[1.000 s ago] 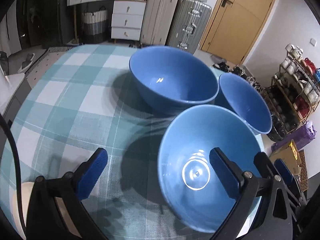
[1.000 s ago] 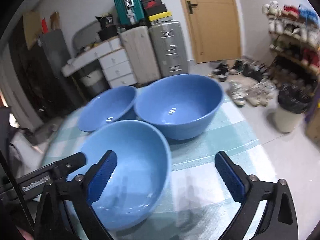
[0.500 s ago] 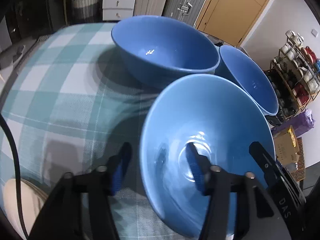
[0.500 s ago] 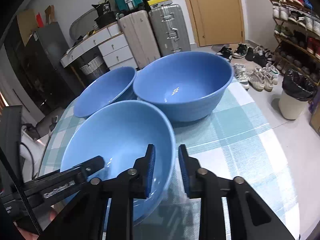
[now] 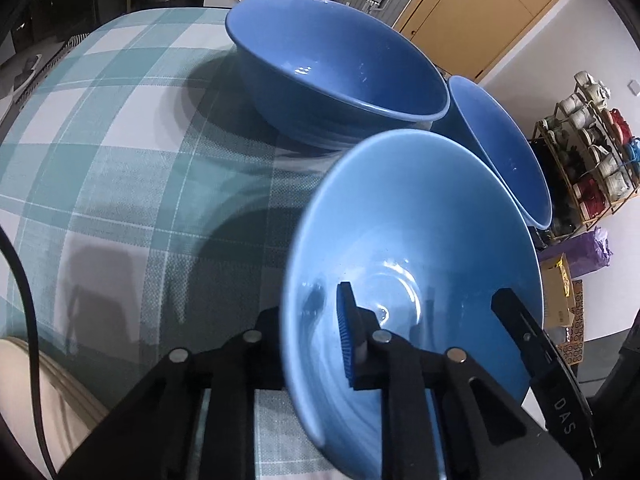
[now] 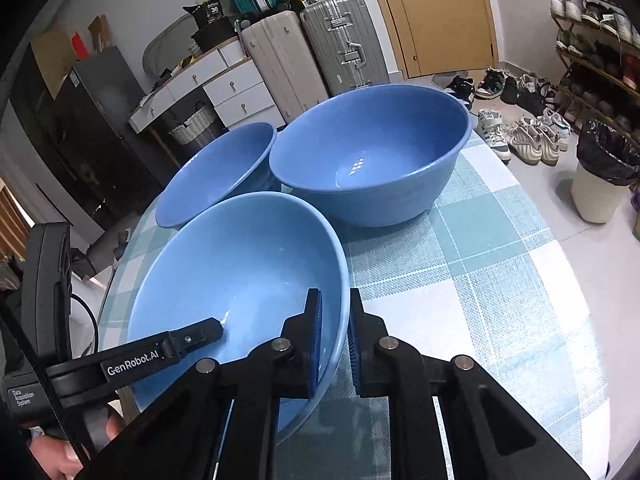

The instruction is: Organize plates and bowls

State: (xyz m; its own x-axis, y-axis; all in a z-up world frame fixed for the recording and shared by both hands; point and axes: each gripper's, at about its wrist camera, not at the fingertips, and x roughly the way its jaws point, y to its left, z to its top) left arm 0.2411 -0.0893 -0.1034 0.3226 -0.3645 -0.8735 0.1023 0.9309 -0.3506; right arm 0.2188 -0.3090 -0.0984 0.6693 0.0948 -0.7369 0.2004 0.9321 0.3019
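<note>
Both grippers' jaws, wide apart a second ago, are closing on opposite rim walls of the light-blue bowl (image 6: 240,280), left gripper (image 5: 316,344) and right gripper (image 6: 334,344), on the checked tablecloth (image 6: 480,264). If unevenly lifted, the glazed rim could slip out and strike the large bowl (image 6: 372,160) nearby.

The near bowl's (image 5: 408,216) wall hides the outer finger of the left gripper (image 5: 316,344), so contact there cannot be judged. The bowl's lower rim is blurred and runs behind the black gripper frame. The small bowl (image 5: 500,148) sits partly behind its neighbours. In the right wrist view, the person's hand (image 6: 60,456) is cut off at the corner. The shoes on the rack (image 5: 588,152) are too small to tell apart.
</note>
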